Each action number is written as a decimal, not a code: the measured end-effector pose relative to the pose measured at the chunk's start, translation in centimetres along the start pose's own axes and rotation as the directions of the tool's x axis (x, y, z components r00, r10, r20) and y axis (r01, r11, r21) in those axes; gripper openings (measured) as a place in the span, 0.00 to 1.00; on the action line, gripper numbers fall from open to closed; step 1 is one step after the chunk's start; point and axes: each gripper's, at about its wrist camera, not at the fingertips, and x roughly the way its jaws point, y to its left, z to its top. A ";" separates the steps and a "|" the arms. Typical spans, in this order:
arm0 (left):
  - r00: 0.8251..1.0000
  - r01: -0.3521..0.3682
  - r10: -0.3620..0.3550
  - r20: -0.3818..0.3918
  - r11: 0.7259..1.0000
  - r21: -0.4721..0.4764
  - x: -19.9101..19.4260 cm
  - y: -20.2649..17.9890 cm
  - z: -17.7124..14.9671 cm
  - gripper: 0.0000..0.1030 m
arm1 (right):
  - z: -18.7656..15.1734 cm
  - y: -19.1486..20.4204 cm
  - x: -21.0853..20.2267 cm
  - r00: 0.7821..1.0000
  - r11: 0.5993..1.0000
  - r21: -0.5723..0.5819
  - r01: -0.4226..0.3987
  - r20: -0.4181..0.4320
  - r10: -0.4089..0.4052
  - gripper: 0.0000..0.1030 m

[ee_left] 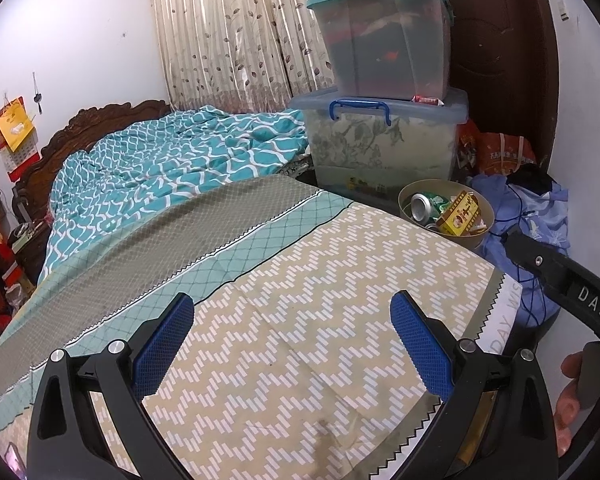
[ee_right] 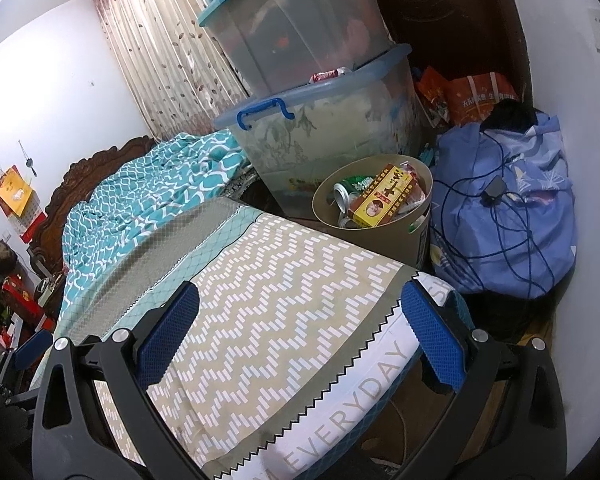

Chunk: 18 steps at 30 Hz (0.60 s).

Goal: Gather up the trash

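A round tan trash bin (ee_left: 480,236) (ee_right: 404,236) stands on the floor off the bed's far right corner. It holds a silver drink can (ee_left: 422,206) (ee_right: 343,196), a yellow and red carton (ee_left: 462,216) (ee_right: 384,196) and other scraps. My left gripper (ee_left: 292,344) is open and empty, low over the zigzag bedsheet (ee_left: 320,280). My right gripper (ee_right: 300,336) is open and empty over the bed's right edge (ee_right: 340,392), nearer the bin. The right tool's arm (ee_left: 560,280) shows in the left wrist view.
Stacked clear storage boxes (ee_left: 384,136) (ee_right: 320,128) stand behind the bin. A blue cloth bundle with a dark cord (ee_right: 508,208) lies right of it, with red bags (ee_right: 472,96) and a dark door behind. A teal quilt (ee_left: 160,168) covers the bed's far half.
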 end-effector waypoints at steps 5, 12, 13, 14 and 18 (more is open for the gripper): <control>1.000 -0.004 0.004 0.001 1.000 0.003 -0.1 -0.1 0.0 0.92 | 0.2 0.0 0.0 1.000 1.000 -0.002 -0.002 -0.006 0.002 0.97; 1.000 -0.001 0.001 0.001 1.000 0.006 -0.4 -0.3 0.1 0.92 | 0.3 0.0 -0.1 1.000 1.000 -0.007 -0.004 0.010 0.005 0.97; 1.000 -0.002 0.002 0.001 1.000 0.007 -0.4 -0.3 0.1 0.92 | 0.4 0.0 -0.1 1.000 1.000 -0.007 -0.005 0.010 0.005 0.97; 1.000 -0.002 0.002 0.001 1.000 0.006 -0.4 -0.2 0.2 0.92 | 0.4 0.0 -0.1 1.000 1.000 -0.006 -0.006 0.010 0.006 0.97; 1.000 0.002 -0.002 -0.002 1.000 0.000 -0.4 -0.2 0.2 0.92 | 0.5 0.0 -0.2 1.000 1.000 -0.009 -0.005 0.015 0.005 0.97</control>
